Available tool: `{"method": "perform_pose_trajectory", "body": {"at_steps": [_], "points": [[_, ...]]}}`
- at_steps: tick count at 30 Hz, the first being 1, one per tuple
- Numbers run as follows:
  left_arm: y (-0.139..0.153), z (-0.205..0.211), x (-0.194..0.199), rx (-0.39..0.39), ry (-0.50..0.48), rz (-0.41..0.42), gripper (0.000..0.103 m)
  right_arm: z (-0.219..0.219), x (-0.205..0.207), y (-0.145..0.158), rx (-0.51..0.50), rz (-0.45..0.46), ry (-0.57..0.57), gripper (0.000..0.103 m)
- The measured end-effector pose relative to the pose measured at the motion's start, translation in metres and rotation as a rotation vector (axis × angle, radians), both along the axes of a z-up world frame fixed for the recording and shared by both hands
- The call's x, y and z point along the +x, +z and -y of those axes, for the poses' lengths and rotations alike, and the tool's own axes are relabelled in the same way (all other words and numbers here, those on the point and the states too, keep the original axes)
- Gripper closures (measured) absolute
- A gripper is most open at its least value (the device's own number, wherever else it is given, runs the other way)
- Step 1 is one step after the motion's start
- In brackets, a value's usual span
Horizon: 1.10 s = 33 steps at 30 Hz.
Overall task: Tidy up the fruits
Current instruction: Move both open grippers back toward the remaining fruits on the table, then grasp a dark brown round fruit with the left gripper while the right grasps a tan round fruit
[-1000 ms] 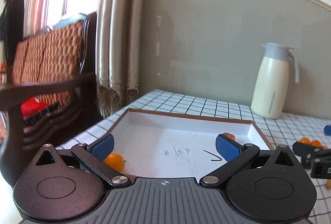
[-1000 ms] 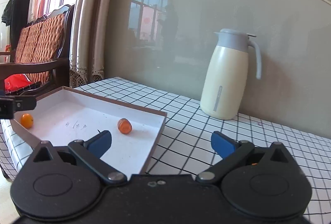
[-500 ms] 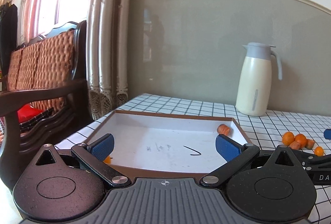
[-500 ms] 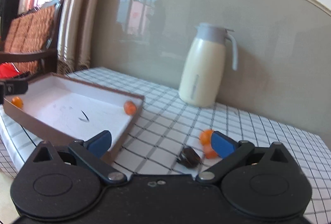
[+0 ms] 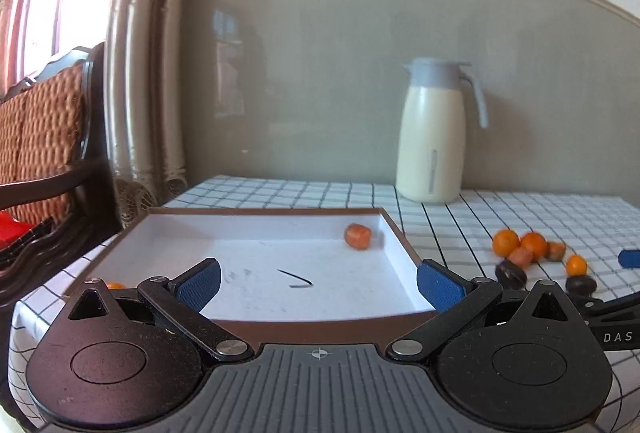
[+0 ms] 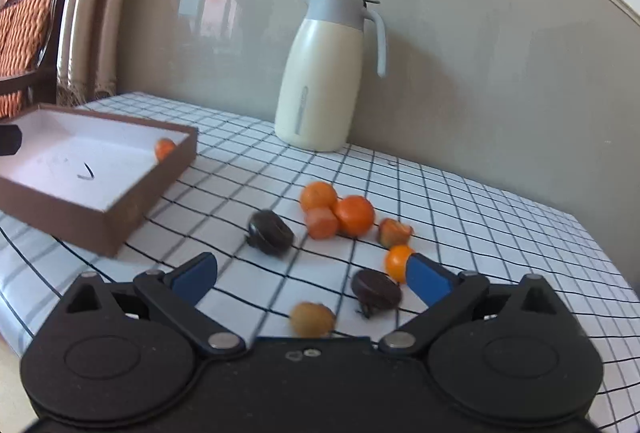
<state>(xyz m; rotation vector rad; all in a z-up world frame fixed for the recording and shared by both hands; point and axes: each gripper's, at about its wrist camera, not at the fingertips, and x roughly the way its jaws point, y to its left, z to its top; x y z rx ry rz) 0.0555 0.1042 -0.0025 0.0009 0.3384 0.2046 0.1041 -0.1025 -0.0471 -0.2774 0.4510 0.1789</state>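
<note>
Left wrist view: the left tongs [image 5: 318, 283] stand released, jaws wide, holding nothing. They hang over the near wall of the box [image 5: 320, 327], which lies straight ahead, likely so that fruit can be dropped in from above. One orange piece [image 5: 357, 236] rests in the far right corner of the box, ahead and right of the tongs; a sliver of another fruit [image 5: 115, 285] shows behind the left jaw arm. The loose fruits [image 5: 520, 247] lie well off to the right, on the checked cloth [image 5: 460, 225].

Right wrist view: the right tongs [image 6: 312, 279] are also released and empty, aimed down at the scattered pile, a sensible stance for taking the next one. A tan fruit [image 6: 312, 319] sits between the jaws, close to the body. A dark fruit [image 6: 376, 289] and a small orange [image 6: 398, 261] lie just inside the right finger [image 6: 428, 281]. The box [image 6: 100, 209] is away to the left; the jug [image 6: 320, 77] stands far ahead.
</note>
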Motion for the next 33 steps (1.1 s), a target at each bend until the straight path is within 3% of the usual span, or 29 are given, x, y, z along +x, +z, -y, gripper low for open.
{"method": "perform_pose_trajectory", "body": {"at_steps": [16,20,26,30,33], "points": [[-0.012,0.056,0.024,0.048,-0.118,-0.010,0.000,0.014,0.038,-0.027,-0.046,-0.080,-0.089,0.010],[-0.014,0.069,0.033,0.029,-0.162,-0.020,0.000,0.037,0.032,-0.026,-0.091,-0.057,-0.125,0.010],[-0.022,0.105,0.048,0.017,-0.249,-0.048,0.000,0.086,0.026,-0.025,-0.033,-0.078,-0.172,0.010],[-0.027,0.137,0.056,0.043,-0.301,-0.058,0.000,0.109,0.023,-0.024,0.025,-0.095,-0.160,0.019],[-0.031,0.155,0.063,0.046,-0.333,-0.071,0.000,0.122,0.021,-0.023,0.050,-0.102,-0.159,0.037]]}}
